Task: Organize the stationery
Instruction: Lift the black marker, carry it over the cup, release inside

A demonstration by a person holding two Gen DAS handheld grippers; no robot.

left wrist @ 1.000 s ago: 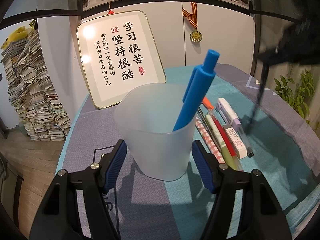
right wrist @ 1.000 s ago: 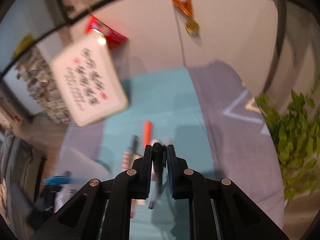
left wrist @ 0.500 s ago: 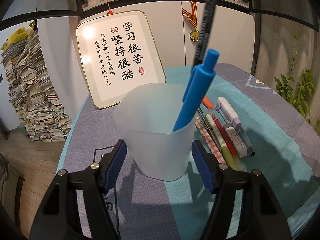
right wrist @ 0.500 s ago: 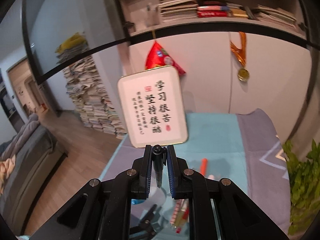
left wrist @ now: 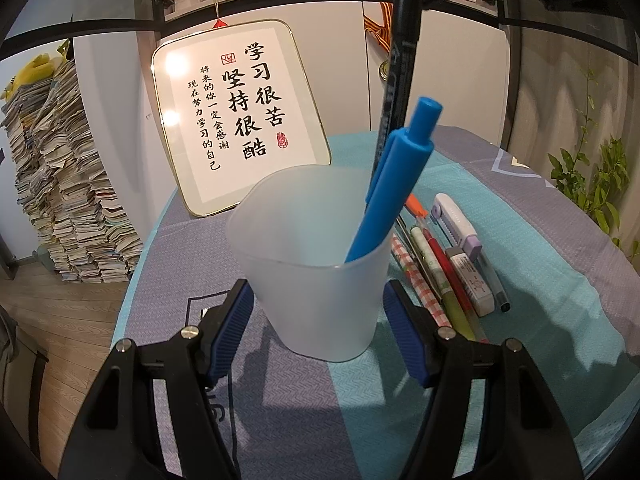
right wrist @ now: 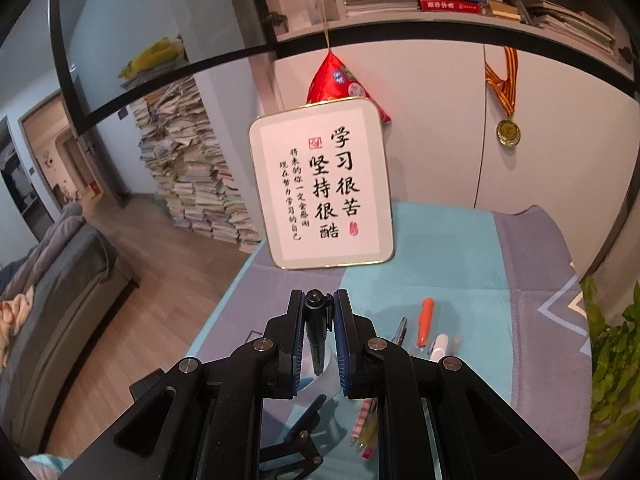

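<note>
**Black pen now over the cup**

Left tongs (left wrist: 318,320) spread, pads either side of the frosted cup (left wrist: 316,276) w/o clearly touching. Cup stands on the surface (left wrist: 540,340), blue pen (left wrist: 394,184) leaning inside. Black pen (left wrist: 396,80), a sec ago off to the right above the pens (left wrist: 444,276) lying beside the cup, now hangs upright just behind the rim. Right tongs (right wrist: 317,332) pinch it, tip down. Probably next: lower it in, let go. Rest of the row not yet sorted.
</note>
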